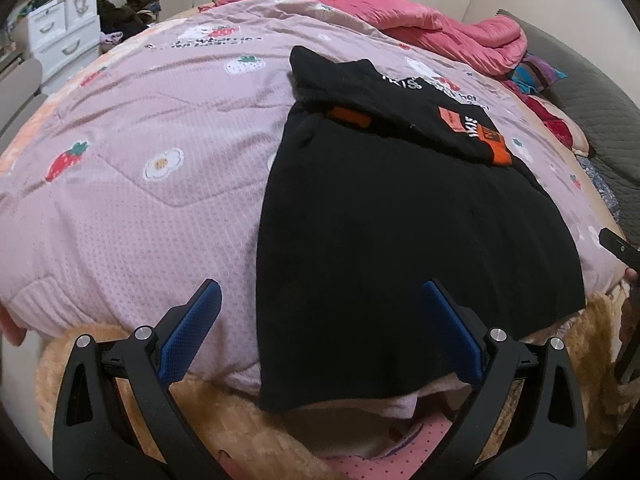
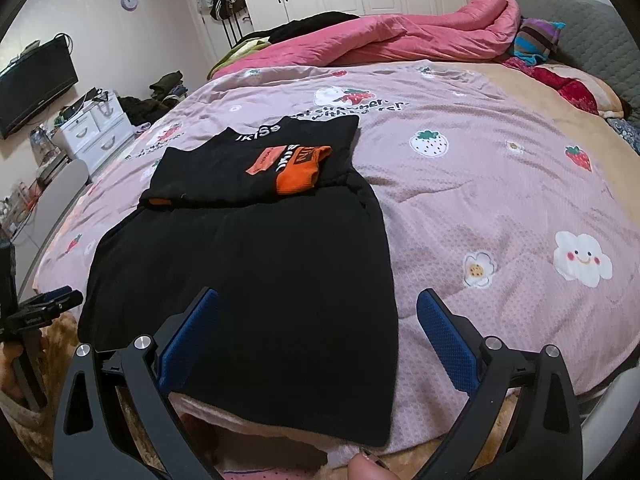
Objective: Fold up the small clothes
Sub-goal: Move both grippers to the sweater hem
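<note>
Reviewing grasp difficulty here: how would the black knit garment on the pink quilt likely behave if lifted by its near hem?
The black knit garment lies flat and follows the pink quilt, so it is probably floppy and would drape. Its folded top would likely fall open. It looks thin, so probably light.

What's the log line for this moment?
left tongs open | right tongs open | shirt flat on quilt, top folded | ungrasped

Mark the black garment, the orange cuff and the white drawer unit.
black garment (image 2: 248, 288), right wrist view, on its flat lower panel.
orange cuff (image 2: 298, 178), right wrist view, on the ribbed orange end of the folded sleeve.
white drawer unit (image 1: 64, 32), left wrist view, on its drawer fronts.
</note>
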`<state>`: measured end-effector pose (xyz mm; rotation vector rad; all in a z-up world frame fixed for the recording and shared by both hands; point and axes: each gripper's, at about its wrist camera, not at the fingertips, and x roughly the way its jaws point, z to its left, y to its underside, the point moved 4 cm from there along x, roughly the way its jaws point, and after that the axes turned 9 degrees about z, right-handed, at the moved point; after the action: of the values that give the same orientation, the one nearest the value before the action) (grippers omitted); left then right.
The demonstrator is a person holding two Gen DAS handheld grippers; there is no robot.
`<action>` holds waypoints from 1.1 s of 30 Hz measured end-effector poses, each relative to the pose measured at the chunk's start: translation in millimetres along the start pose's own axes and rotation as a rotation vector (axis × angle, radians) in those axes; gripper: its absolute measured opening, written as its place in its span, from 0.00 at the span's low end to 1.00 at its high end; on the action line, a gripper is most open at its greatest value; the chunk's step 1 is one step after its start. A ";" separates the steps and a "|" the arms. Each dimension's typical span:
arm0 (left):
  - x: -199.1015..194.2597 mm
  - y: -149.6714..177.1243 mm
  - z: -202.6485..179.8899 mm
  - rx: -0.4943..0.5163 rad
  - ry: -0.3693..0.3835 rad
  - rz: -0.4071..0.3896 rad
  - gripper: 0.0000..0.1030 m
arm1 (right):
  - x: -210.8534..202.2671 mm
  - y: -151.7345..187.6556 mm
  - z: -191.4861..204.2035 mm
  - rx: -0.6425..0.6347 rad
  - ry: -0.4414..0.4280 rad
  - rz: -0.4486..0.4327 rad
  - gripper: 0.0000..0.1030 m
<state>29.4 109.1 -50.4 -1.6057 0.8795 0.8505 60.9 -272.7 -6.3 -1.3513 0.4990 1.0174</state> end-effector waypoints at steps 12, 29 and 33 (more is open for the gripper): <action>3.5 18.2 -5.7 0.039 0.042 0.044 0.88 | -7.1 15.1 -5.4 -0.007 0.008 0.016 0.96; 25.8 19.6 -2.9 0.026 0.051 0.096 0.74 | 10.0 58.9 -12.9 -0.039 -0.011 0.123 0.84; 30.8 19.8 1.9 0.011 0.044 0.105 0.74 | 18.8 62.2 -15.9 -0.034 -0.016 0.147 0.74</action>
<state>26.4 104.2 -86.5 -1.5853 1.0050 0.8849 23.1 -287.9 -59.4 -1.3509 0.5781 1.1598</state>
